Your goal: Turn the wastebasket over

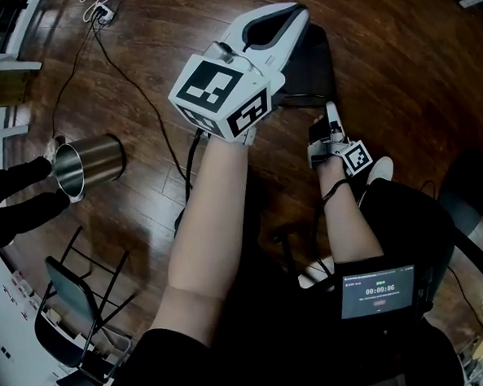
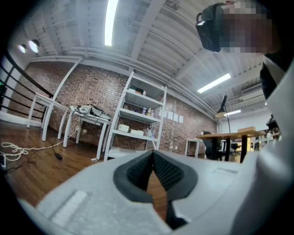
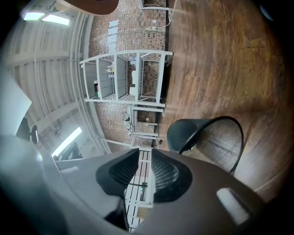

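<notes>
Right gripper view: right gripper (image 3: 144,155) partly open, a plain gap between the pads, nothing in it. Ahead of the tips and near, not touching, basket (image 3: 202,135) of black mesh on the wood floor (image 3: 220,55), rim at the floor side, closed base end raised; lying tilted or standing on its rim, hard to tell. Left gripper (image 2: 153,158) shut at the tips and empty, aimed level at shelves (image 2: 140,119), no basket before it. Probably light and a little springy: thin mesh on a wire hoop. Easy to tip, easy to dent under a hard squeeze, apt to roll or skid on smooth wood. Best taken at the rim hoop, the stiffest part, pads either side of the wire; mesh wall a poorer, softer hold. Needs only a gentle close. Well off to the left in the head view, a steel can (image 1: 89,165), no part of this job.
</notes>
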### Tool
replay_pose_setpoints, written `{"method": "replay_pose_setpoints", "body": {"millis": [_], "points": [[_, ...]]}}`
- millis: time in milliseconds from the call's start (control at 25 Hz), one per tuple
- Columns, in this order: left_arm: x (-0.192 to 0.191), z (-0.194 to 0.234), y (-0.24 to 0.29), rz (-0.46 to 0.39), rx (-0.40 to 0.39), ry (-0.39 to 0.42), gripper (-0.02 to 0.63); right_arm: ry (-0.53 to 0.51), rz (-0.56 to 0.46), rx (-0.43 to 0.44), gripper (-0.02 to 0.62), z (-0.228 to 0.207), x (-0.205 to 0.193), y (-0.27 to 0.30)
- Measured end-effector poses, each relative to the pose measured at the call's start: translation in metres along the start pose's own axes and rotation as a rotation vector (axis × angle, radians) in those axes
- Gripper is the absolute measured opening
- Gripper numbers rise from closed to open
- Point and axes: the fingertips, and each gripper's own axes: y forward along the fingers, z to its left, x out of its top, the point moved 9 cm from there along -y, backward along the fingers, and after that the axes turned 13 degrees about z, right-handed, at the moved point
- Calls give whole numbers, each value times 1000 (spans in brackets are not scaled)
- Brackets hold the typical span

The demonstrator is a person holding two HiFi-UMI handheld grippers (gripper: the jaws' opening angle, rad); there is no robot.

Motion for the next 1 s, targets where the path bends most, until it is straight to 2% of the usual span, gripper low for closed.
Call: {"method": "replay_pose_setpoints", "body": {"millis": [240,600,1000], "points": [[2,5,-5,-19,9,-14,0,44,15,-54,124,-29,-17,3],[4,5,-5,-36,5,-25,0,78,16,-84,179,-52,-22,30],[8,7,-9,-53,11,-36,0,91,-15,-86,184,-60,-9,60]]}}
